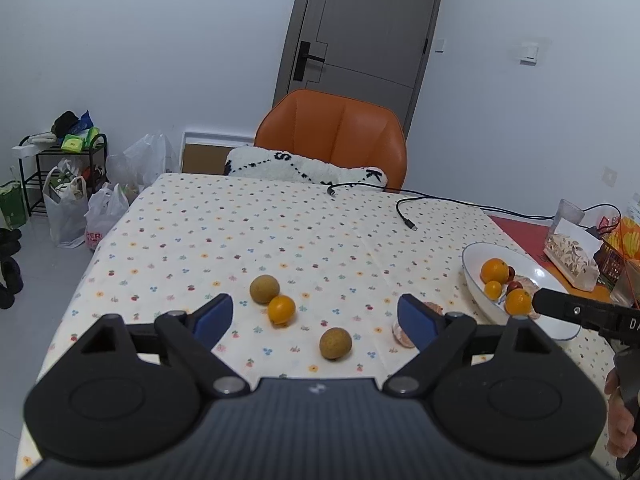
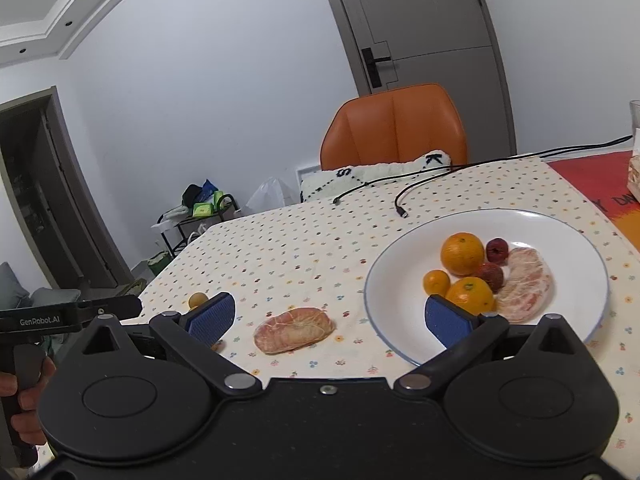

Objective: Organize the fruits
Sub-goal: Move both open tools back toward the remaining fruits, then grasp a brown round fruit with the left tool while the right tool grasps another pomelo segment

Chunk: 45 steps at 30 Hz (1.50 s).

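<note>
You had an orange chair (image 1: 332, 136) pushed up to the far side of the table, with a fluffy white cushion (image 1: 304, 166) with black letters on its seat. Behind it was a grey door (image 1: 360, 32) with a black handle. Two black cables (image 1: 404, 208) trailed over the dotted tablecloth (image 1: 240, 232). Off to the left on the floor you'd got a black rack (image 1: 60, 168) piled with stuff and some white plastic bags (image 1: 68, 208) beside it.

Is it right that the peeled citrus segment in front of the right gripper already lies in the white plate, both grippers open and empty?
Not quite: that segment lies on the tablecloth beside the white plate, as the right wrist view shows. Both grippers are open and empty.
</note>
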Available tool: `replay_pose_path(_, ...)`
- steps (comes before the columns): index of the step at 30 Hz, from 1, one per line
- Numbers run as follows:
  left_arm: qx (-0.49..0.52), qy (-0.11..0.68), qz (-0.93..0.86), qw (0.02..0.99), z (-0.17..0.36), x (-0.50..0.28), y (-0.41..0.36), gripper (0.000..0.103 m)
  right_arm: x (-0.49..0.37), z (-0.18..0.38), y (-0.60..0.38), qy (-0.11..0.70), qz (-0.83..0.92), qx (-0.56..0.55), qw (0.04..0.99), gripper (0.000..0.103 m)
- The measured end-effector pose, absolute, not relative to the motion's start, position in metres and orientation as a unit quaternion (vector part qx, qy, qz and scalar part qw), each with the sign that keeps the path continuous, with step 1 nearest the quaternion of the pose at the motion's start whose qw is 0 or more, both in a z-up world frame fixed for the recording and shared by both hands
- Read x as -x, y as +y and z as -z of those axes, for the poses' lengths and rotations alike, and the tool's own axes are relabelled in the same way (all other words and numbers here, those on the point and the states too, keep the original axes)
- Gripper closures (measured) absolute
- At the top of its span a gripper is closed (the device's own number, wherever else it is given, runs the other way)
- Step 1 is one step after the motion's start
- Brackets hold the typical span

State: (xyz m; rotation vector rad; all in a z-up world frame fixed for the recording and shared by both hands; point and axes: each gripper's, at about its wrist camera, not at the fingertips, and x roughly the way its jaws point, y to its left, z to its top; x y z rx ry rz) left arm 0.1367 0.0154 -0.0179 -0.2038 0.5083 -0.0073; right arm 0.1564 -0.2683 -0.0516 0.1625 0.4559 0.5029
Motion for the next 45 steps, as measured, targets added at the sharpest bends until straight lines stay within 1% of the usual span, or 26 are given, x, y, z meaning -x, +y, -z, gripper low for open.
replay_pose_path(4,0.106,0.254,0.008,0.961,0.025,-0.139,0.017,0.016,-0.158,0.053,-0.26,0.229,-0.252,-0.071,0.937,0.003)
replay_pose_path(12,0.116,0.269,0.02,0.956,0.039,-0.148,0.014,0.031,-0.164,0.059,-0.239,0.248,-0.266,-0.047,0.93,0.004)
replay_pose_path(18,0.122,0.28,0.029,0.952,0.049,-0.157,0.013,0.039,-0.17,0.065,-0.225,0.264,-0.276,-0.032,0.924,0.002)
replay_pose_path(22,0.125,0.286,0.035,0.949,0.056,-0.165,0.011,0.041,-0.173,0.07,-0.218,0.273,-0.276,-0.02,0.921,0.001)
replay_pose_path(25,0.125,0.292,0.04,0.948,0.061,-0.171,0.008,0.044,-0.175,0.073,-0.215,0.279,-0.274,-0.011,0.92,0.001)
replay_pose_path(27,0.125,0.296,0.042,0.946,0.065,-0.175,0.006,0.048,-0.177,0.075,-0.213,0.282,-0.273,-0.01,0.92,0.001)
replay_pose_path(31,0.123,0.304,0.041,0.944,0.072,-0.183,0.001,0.053,-0.18,0.079,-0.211,0.288,-0.271,-0.006,0.918,0.001)
replay_pose_path(32,0.121,0.306,0.04,0.944,0.074,-0.185,0.0,0.058,-0.18,0.079,-0.21,0.289,-0.27,-0.005,0.918,0.001)
replay_pose_path(33,0.119,0.308,0.04,0.943,0.075,-0.187,-0.001,0.066,-0.181,0.08,-0.21,0.291,-0.27,-0.004,0.918,0.001)
replay_pose_path(34,0.117,0.31,0.04,0.943,0.077,-0.188,-0.002,0.071,-0.182,0.08,-0.209,0.291,-0.271,-0.004,0.917,0.001)
replay_pose_path(35,0.112,0.309,0.038,0.944,0.077,-0.188,-0.002,0.079,-0.183,0.081,-0.208,0.292,-0.272,-0.003,0.917,0.001)
replay_pose_path(45,0.126,0.307,0.035,0.943,0.076,-0.185,0.013,0.079,-0.192,0.087,-0.182,0.294,-0.258,0.033,0.92,0.001)
